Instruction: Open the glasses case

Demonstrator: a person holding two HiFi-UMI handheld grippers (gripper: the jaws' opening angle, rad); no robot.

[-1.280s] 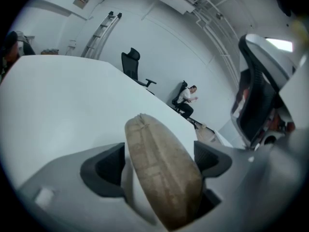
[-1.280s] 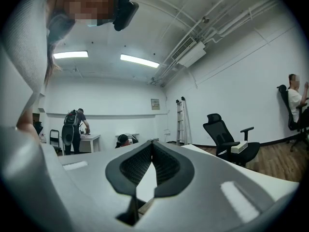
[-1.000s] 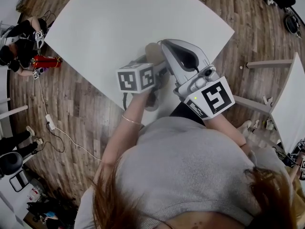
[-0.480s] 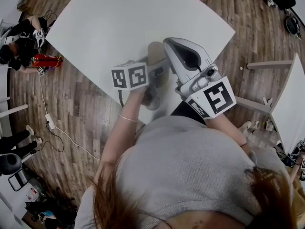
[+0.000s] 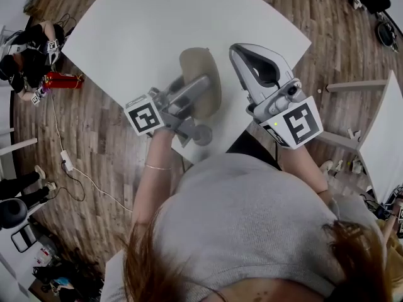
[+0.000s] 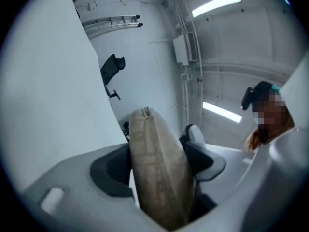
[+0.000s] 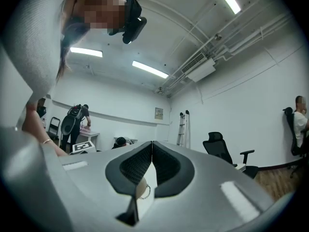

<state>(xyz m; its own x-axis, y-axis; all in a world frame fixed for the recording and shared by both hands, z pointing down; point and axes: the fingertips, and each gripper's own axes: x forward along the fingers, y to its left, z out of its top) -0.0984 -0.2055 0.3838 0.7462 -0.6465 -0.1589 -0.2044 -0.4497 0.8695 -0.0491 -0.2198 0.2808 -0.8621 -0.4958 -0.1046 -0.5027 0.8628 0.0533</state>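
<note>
Left gripper view, claw [image 6: 157,151] closing on case [image 6: 159,187]

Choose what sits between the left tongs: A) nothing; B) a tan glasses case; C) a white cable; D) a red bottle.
B: in the left gripper view the tan glasses case stands between the jaws of the left tongs, which are closing on it.

One glasses case [image 5: 200,68] and one white counter [image 5: 151,24] show. Grippers number two: the right gripper [image 7: 152,153] and the left gripper [image 6: 161,163], its fingers [image 6: 112,170] closing on the case.
</note>
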